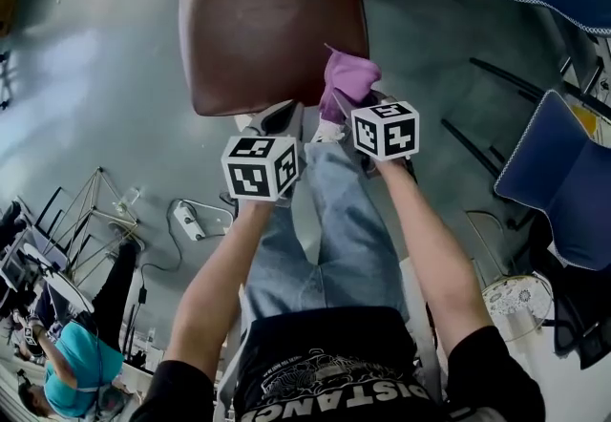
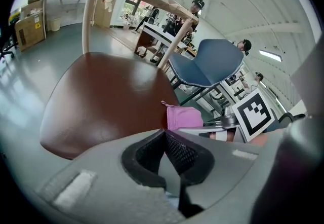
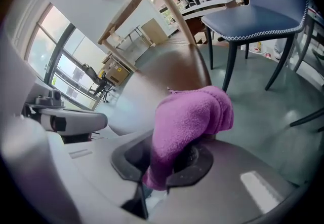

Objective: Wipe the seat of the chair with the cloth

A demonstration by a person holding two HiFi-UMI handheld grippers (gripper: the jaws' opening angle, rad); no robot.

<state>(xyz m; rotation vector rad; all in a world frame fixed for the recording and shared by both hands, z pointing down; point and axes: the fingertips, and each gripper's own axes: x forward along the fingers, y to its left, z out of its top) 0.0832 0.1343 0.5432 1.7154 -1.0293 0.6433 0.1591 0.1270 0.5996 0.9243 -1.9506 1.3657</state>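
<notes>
My right gripper [image 3: 164,170] clamps the bunched pink fleece cloth [image 3: 195,114], wad forward for wiping | cloth at near right corner of the glossy brown chair seat [image 1: 263,24] | my left gripper [image 2: 164,154]: jaws together, empty, spare.

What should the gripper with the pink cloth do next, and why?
Probably push the right gripper forward, sweeping the cloth across the seat. Its jaws clamp the cloth, which sits at the seat's near edge, and most of the brown seat lies ahead.
</notes>
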